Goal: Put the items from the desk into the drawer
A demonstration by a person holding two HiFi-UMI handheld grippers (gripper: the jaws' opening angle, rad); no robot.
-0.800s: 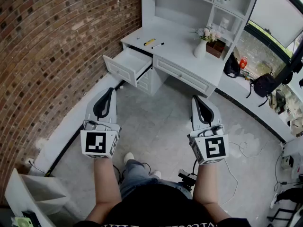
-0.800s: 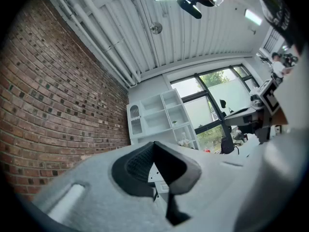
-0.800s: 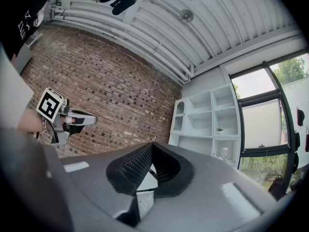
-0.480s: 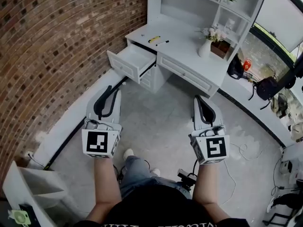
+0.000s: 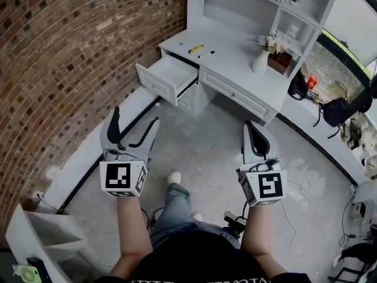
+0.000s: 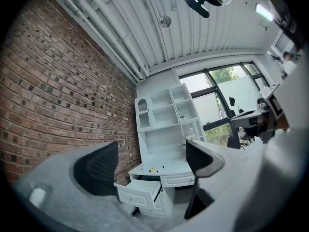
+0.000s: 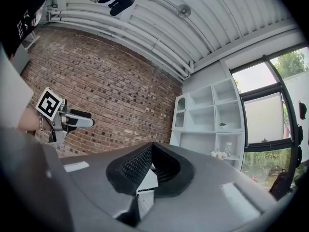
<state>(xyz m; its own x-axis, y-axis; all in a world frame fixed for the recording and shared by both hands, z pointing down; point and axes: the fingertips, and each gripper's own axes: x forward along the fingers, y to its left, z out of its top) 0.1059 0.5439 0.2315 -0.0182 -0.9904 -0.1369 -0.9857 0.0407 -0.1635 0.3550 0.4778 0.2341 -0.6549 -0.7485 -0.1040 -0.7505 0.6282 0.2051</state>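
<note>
Left gripper (image 5: 135,120) had jaws spread, right gripper (image 5: 252,128) jaws pressed together, both empty, well apart from the far desk (image 5: 234,61); marker (image 5: 195,49) and pen (image 5: 206,54) lay beyond the open drawer (image 5: 168,78), so stepping closer before reaching seemed best

R gripper (image 7: 150,151) is seen w/ jaws pressed together, below-left of white shelf unit (image 7: 205,115); L gripper (image 7: 83,119) far left of it.

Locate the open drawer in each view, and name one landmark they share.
Head view: open drawer, upper centre, at the desk's left end.
Left gripper view: drawer, bottom centre.
Right gripper view: cannot be made out.
Shared landmark: white shelf unit.
</note>
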